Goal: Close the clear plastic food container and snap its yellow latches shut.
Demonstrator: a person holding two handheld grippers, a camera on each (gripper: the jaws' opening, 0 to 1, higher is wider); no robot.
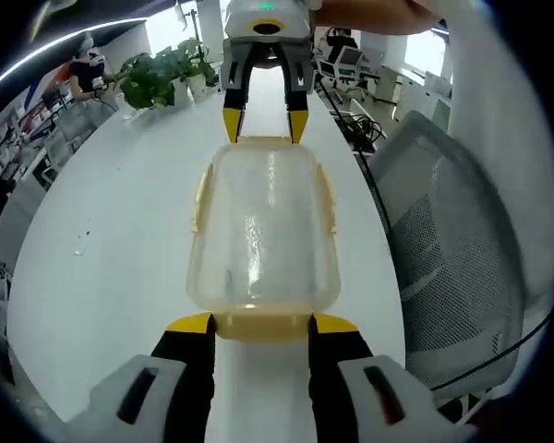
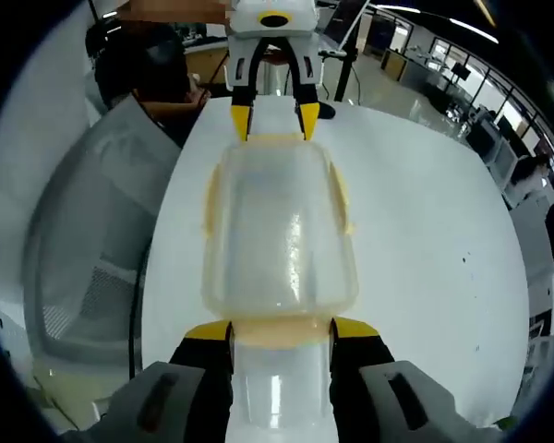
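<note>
White desk (image 1: 120, 240) carries the clear container (image 1: 263, 231), lid already seated. Left gripper (image 1: 261, 325) and right gripper (image 2: 280, 329) have jaws spread, each straddling an end yellow latch (image 1: 261, 324); snapping the latches seemingly remains.

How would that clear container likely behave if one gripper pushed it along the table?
The container looks empty and thin-walled, so probably light. On the smooth white table it would likely slide, not tip, sitting low and wide. Its walls may flex slightly.
</note>
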